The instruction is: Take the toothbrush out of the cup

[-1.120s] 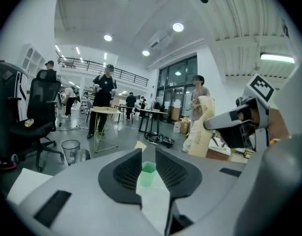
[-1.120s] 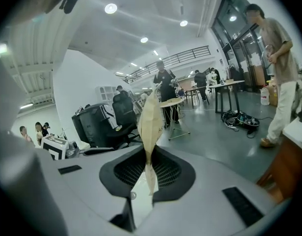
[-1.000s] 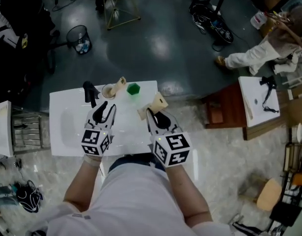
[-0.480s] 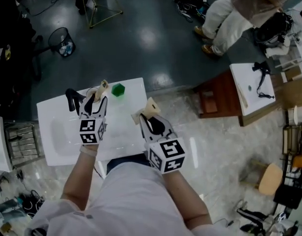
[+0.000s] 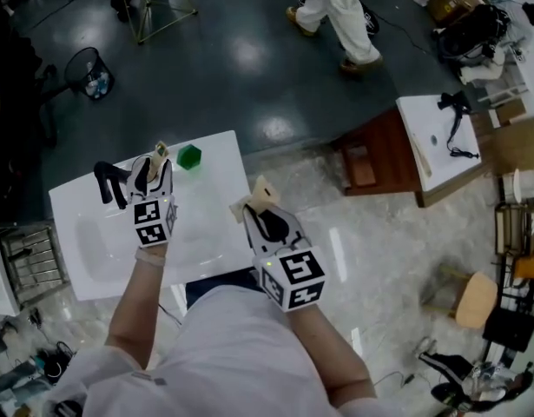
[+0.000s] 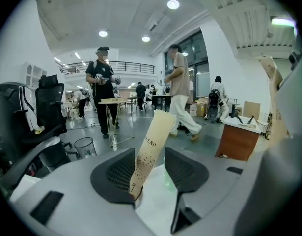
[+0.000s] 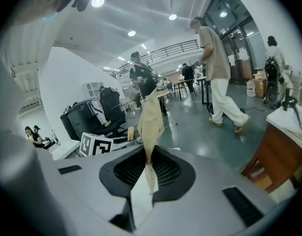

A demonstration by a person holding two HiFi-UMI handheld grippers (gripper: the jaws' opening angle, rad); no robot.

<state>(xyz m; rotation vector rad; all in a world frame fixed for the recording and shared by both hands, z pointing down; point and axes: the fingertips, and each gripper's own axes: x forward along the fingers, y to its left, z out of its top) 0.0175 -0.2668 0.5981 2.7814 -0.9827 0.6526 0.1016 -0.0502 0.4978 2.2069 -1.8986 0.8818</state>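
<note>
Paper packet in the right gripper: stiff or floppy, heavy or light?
Likely light: the paper packet stands upright above the right gripper's shut jaws without drooping. Probably semi-stiff, though its pinched lower end looks thin and creased, so it may crumple.

— How do our grippers stand?
— Our left gripper (image 5: 151,170), arm reaching forward, has just been opening its jaws wide; a paper sleeve (image 6: 150,146) stands between them. Our right gripper (image 5: 260,215) pinches a paper wrapper (image 7: 151,124).
</note>
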